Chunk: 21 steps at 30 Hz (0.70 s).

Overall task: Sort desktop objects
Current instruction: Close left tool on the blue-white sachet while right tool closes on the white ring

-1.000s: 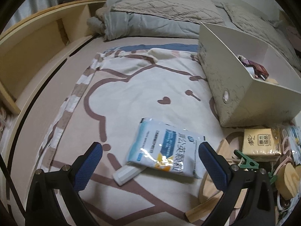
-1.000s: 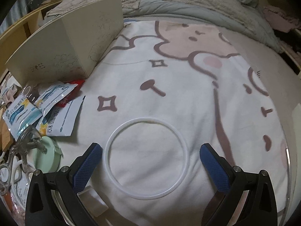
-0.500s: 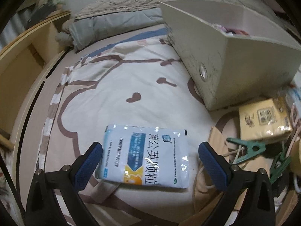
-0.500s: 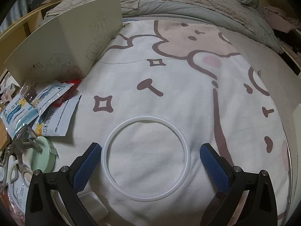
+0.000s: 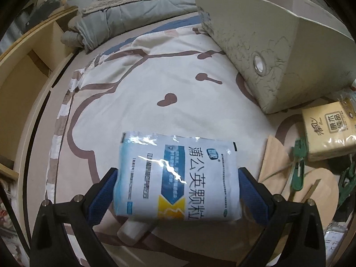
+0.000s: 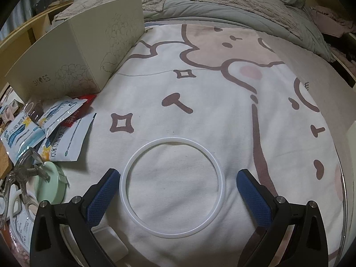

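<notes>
In the left wrist view a blue-and-white medicine sachet (image 5: 175, 175) lies on the cartoon bedsheet, directly between the wide-open blue pads of my left gripper (image 5: 177, 191); the pads flank its edges without squeezing it. A white tube (image 5: 133, 231) pokes out under the sachet's near edge. In the right wrist view a thin white ring (image 6: 171, 187) lies flat on the sheet between the fingers of my open right gripper (image 6: 178, 193), which holds nothing.
A cream storage box (image 5: 267, 40) stands at the right and shows again in the right wrist view (image 6: 77, 51). A tissue pack (image 5: 329, 131), green clips (image 5: 298, 171) and wooden pieces (image 5: 273, 155) lie beside it. More sachets (image 6: 55, 133), a green lid (image 6: 49, 189) and clear clutter lie left.
My left gripper has moved forward and down onto the sachet, which now fills the gap between its pads. The right gripper has crept slightly nearer the ring.
</notes>
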Available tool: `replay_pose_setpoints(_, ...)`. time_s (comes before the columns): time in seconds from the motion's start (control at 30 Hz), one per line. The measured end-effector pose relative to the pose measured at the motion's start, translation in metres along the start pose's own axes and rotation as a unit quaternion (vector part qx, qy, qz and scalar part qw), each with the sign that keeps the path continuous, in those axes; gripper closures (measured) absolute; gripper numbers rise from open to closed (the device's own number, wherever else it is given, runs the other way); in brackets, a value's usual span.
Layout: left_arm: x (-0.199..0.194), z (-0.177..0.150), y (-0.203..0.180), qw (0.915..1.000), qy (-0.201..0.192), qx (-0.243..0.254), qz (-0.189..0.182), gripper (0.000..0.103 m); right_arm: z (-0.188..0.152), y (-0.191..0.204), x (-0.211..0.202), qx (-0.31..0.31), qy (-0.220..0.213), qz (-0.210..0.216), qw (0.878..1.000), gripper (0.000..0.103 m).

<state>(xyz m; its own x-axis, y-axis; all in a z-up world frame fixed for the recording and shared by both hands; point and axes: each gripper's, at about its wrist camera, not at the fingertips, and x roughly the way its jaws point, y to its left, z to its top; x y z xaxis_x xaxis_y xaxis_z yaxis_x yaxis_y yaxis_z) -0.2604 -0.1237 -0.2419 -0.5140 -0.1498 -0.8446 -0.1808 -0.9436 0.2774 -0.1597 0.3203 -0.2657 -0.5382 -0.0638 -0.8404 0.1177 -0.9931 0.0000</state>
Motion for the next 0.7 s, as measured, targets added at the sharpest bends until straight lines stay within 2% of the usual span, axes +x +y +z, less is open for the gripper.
replay_pose_setpoints(0.33, 0.0060, 0.0015, 0.0027, 0.9999, 0.010, -0.014, -0.001, 0.000, -0.0006, -0.0007, 0.0006, 0.003, 0.002, 0.002, 1.000, 0.000)
replay_pose_setpoints(0.57, 0.0050, 0.0021, 0.0027, 0.9997, 0.011, -0.023, 0.000, 0.000, 0.0038, 0.0014, 0.0006, -0.009, 0.020, 0.002, 1.000, 0.000)
replay_pose_setpoints(0.7, 0.0052, 0.0011, 0.0053, 0.9989, 0.018, -0.040, -0.012, 0.000, 0.0040, 0.0043, -0.0018, -0.019, 0.026, 0.007, 0.999, 0.007)
